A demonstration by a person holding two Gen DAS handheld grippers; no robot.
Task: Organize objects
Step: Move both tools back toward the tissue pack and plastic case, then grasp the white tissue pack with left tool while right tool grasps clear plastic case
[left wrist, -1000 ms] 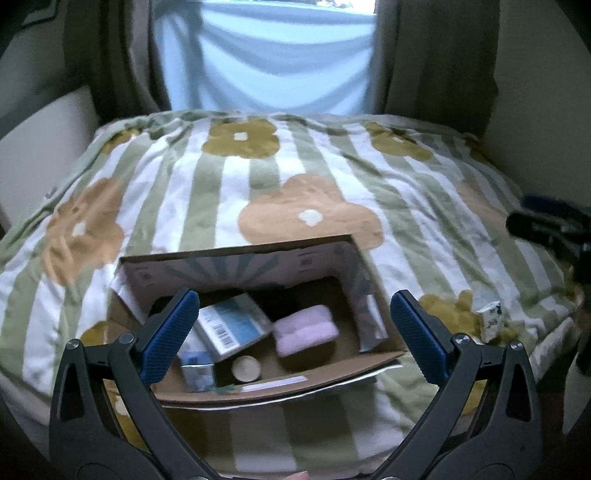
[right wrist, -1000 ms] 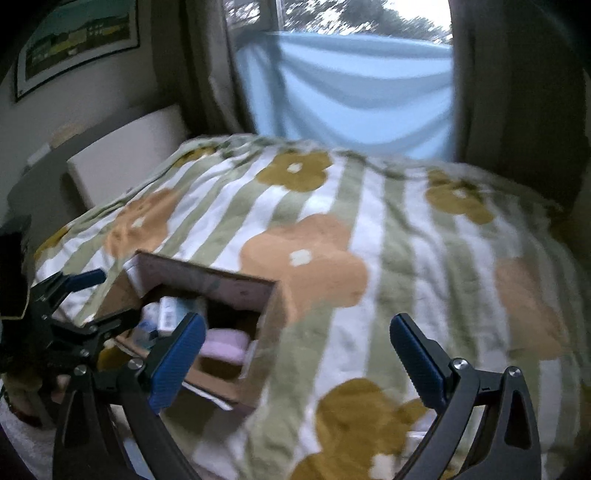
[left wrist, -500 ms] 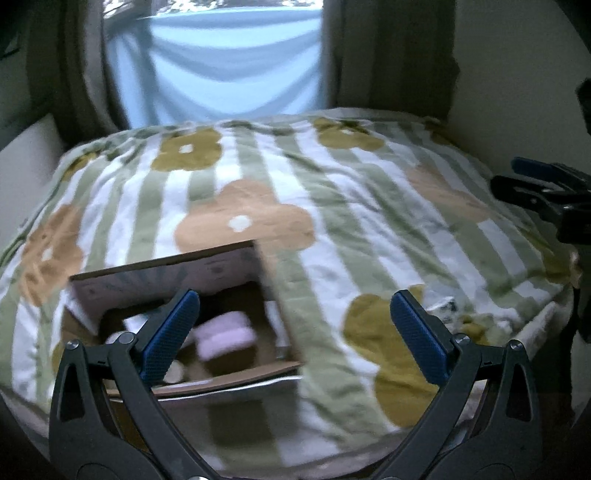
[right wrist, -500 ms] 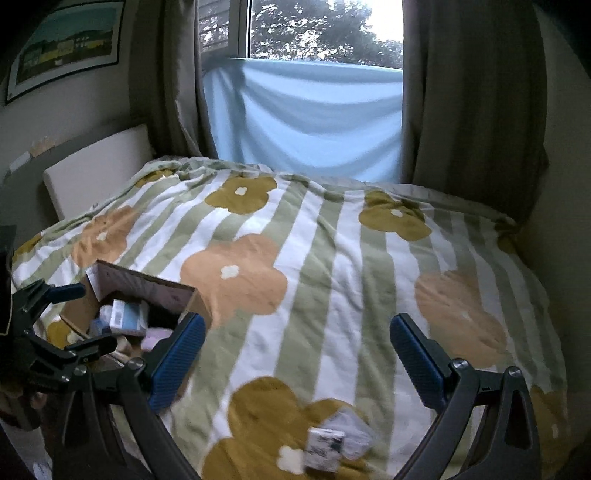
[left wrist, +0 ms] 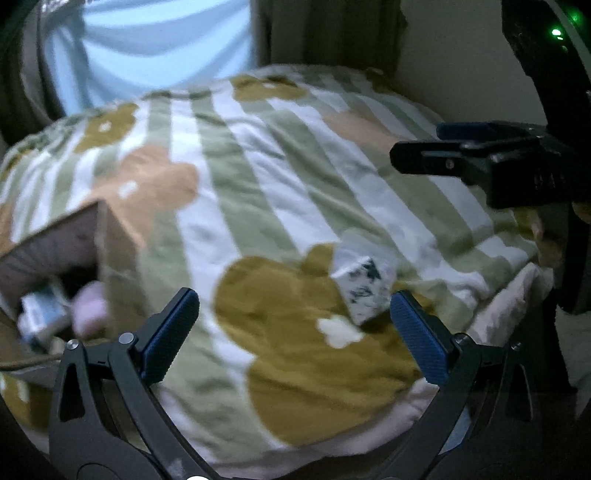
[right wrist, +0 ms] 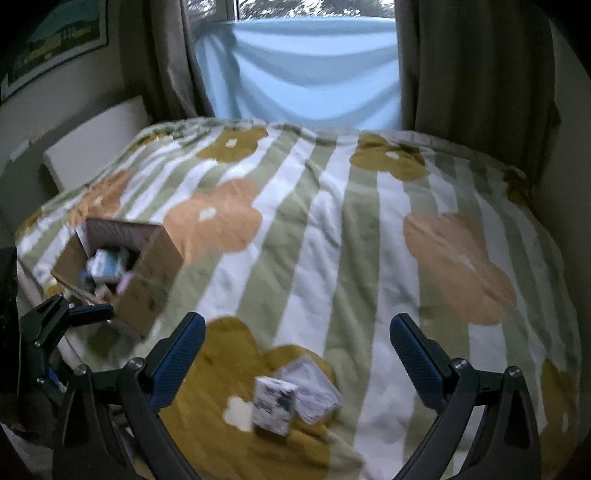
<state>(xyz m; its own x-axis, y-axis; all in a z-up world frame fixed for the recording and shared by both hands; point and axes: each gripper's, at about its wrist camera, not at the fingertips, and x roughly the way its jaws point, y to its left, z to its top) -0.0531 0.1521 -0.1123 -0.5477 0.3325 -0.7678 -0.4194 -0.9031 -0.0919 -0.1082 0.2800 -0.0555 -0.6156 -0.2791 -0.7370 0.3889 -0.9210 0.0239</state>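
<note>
Floral striped bedspread (right wrist: 317, 236) filled view. Right gripper (right wrist: 297, 354) spread, empty; small marbled box (right wrist: 274, 406) lay just ahead between fingers, beside flat packet (right wrist: 314, 387). Left gripper (left wrist: 291, 328) spread too. Cardboard box (right wrist: 147, 273) sat far left. Best: descend straight, square fingers on box sides, avoid packet.

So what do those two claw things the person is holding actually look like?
Both match. The left gripper and right gripper are matte black plastic frames that fork into two splayed fingers with triangular cut-outs and small silver screws at the joints. Each finger ends in a ribbed blue pad. Seen from the side, the right one carries a bulky black housing with a green light. No cables or sleeves show.
</note>
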